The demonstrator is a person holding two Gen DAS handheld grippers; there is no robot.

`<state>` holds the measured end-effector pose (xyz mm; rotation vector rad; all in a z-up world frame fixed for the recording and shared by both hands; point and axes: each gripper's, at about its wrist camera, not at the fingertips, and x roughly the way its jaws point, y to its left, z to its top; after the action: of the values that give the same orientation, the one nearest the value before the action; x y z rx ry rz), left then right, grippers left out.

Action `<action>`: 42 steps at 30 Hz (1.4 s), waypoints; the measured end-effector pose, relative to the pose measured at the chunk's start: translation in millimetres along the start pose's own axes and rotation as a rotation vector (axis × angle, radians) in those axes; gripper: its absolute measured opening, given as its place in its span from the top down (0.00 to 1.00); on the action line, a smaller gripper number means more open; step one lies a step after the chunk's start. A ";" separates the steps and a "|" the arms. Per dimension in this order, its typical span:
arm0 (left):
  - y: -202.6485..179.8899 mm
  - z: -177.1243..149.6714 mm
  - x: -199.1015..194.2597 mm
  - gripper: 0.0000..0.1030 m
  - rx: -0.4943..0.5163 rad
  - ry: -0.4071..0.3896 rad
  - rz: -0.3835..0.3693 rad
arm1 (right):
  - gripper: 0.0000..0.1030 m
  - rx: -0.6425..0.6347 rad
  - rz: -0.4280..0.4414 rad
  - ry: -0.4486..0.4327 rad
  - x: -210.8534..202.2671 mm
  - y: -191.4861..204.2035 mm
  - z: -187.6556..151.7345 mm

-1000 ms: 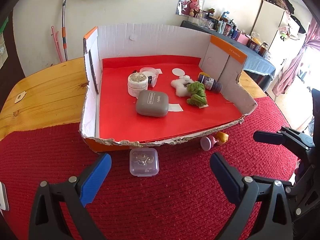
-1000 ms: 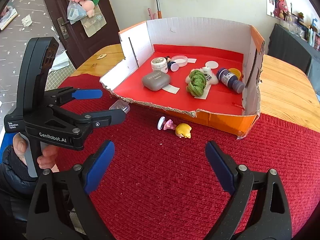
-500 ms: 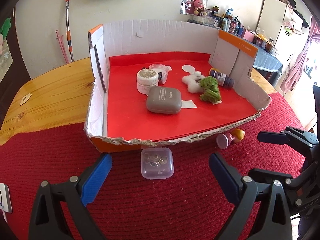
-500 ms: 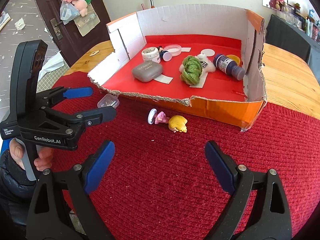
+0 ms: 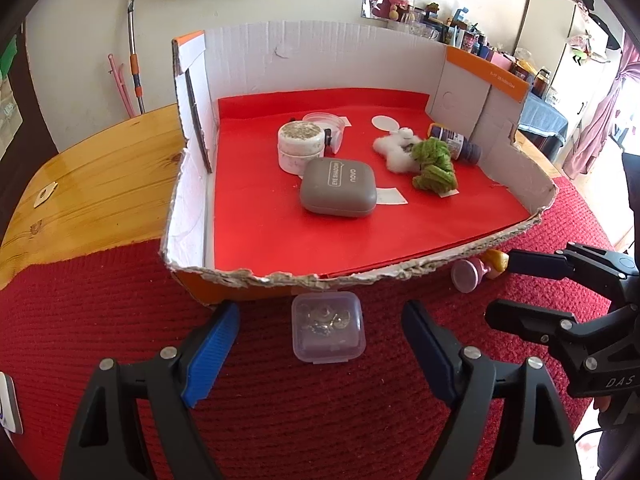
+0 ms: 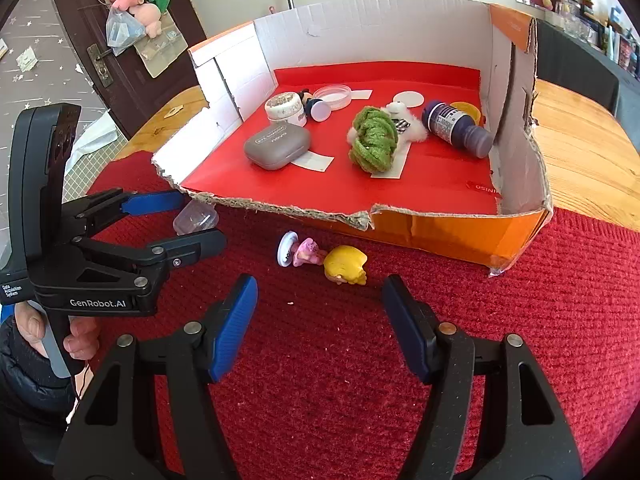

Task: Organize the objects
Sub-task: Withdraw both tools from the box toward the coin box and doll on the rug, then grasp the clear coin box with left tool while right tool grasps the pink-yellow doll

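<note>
In the left wrist view the torn front wall of the open cardboard box with a red paper floor cuts off most of the small toy figure with a yellow head, pink body and round white base, and what lies in the small clear plastic case with rounded corners is too blurred to name. That case sits on the red knitted mat, just before the box and between the blue pads of the left gripper, which touch nothing; its jaws have just been closing and stand fairly wide. The right gripper has also been closing, its jaws half apart and empty. The figure lies on its side just beyond them, long axis across the view, head toward the right.
</note>
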<state>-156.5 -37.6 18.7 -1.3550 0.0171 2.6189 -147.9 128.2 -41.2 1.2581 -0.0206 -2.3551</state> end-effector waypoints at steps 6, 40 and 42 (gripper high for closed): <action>2.8 2.3 4.3 0.18 0.000 0.004 0.012 | 0.38 -0.007 -0.001 0.000 6.3 5.3 4.8; -4.5 -10.1 -10.6 0.65 0.011 -0.022 0.013 | 0.53 -0.075 -0.015 -0.012 5.5 26.8 -2.7; -6.8 -11.6 -13.1 0.65 0.015 -0.024 0.012 | 0.53 -0.076 -0.010 -0.012 3.7 28.0 -3.6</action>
<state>-138.6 -34.3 23.2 -1.3229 0.0422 2.6393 -135.8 102.5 -39.9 1.2104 0.0705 -2.3496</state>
